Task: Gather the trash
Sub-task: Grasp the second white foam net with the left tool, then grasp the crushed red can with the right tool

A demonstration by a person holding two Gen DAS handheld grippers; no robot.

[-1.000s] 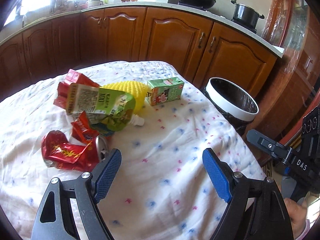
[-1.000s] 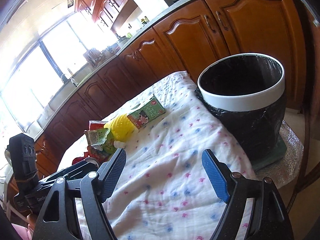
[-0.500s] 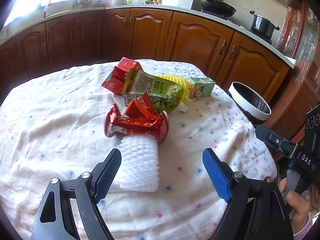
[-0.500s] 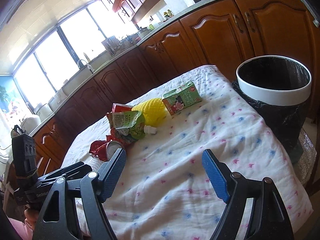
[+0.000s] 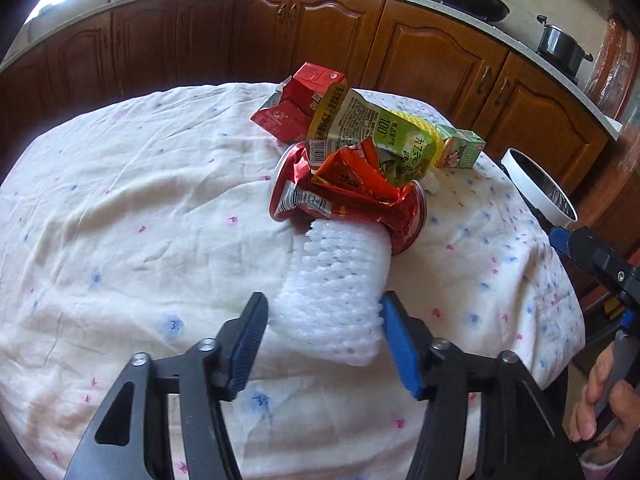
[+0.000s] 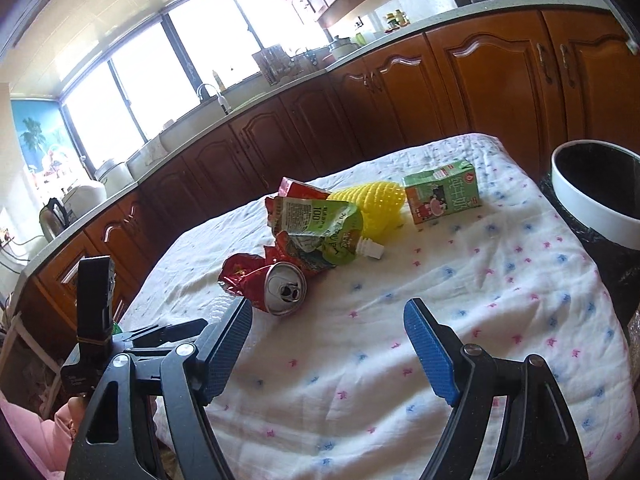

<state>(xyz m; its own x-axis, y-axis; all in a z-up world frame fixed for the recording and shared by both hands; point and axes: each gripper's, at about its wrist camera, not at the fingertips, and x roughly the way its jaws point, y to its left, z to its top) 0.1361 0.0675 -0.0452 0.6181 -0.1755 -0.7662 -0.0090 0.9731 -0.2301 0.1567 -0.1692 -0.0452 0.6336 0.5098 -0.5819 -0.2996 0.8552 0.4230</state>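
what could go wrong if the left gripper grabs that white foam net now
1. The white foam net runs under the crushed red can; pulling it may roll the can and shift the piled wrappers.
2. The left gripper has its jaws open around the near end only, close to the tablecloth; closing could pinch cloth and drag everything.
3. The bin sits past the far table edge, so soft foam may slip during the carry.
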